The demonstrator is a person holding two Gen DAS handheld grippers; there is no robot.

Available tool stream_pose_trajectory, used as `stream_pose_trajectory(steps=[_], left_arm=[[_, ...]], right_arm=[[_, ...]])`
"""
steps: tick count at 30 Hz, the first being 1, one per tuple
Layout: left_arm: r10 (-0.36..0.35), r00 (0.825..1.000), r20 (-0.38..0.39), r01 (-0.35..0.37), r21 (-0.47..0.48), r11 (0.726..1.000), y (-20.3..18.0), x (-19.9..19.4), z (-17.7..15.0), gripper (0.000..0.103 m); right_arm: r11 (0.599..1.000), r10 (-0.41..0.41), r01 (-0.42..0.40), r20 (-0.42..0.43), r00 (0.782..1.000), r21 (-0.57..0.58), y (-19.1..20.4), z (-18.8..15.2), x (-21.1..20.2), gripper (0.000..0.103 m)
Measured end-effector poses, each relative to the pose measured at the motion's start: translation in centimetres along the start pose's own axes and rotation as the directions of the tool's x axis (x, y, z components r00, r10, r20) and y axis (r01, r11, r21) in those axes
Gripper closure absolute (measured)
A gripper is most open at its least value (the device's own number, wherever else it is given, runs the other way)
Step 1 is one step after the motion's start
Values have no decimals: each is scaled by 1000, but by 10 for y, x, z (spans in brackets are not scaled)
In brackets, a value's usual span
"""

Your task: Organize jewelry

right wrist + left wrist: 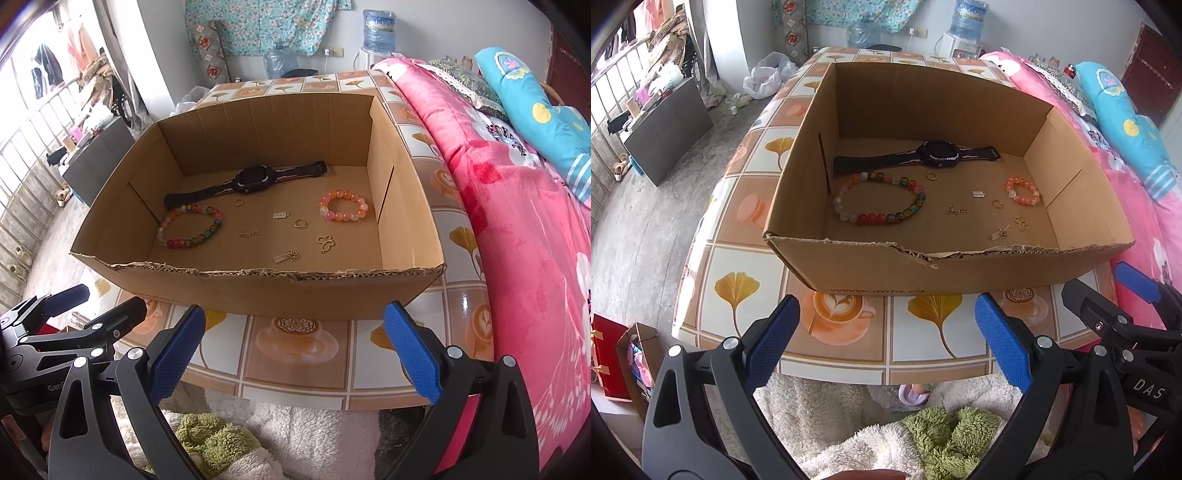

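Both the left claw [886, 343] and the right claw [293, 347] hang spread and empty before the box [258, 291] on the desk [295, 369]. The jewelry lies inside; the small gold rings [300, 223] (very thin) may slip from wide pads.

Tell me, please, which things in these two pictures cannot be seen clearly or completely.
- Small gold pieces on the cardboard box floor: too small in both views to tell their types.
- Watch face: dark, nothing readable in either view.
- Printed text on the box front: upside down, partly blurred, left wrist view.
- Right gripper body: cut off by the bottom edge.
- Left gripper: likewise.
- Tabletop under the box: hidden by it.
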State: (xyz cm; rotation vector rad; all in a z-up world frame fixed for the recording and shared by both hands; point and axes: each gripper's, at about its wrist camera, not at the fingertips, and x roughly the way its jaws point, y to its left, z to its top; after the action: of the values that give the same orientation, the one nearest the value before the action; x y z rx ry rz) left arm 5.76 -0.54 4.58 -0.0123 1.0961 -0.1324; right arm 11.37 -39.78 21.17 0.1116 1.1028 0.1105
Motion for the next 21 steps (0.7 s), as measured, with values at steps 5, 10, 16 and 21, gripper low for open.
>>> stream_pose_trajectory(steps=[5,10,16,21], left_arm=[[5,1000,-5,-5,2,1000,-1,2,1,11],[9,1000,-11,-9,3,1000,-2,4,2,11],[10,1000,-10,-10,4,1000,-1,4,2,11],[10,1000,-10,-10,3,1000,-1,4,2,11]], right_arm=[[1000,-1,1,-9,1000,3,-1,0,2,8],[1000,-5,5,-14,1000,2,-1,1,4,8],[1000,-4,4,-14,1000,3,-1,1,5,8],[1000,-5,5,-16,1000,3,-1,2,5,8]])
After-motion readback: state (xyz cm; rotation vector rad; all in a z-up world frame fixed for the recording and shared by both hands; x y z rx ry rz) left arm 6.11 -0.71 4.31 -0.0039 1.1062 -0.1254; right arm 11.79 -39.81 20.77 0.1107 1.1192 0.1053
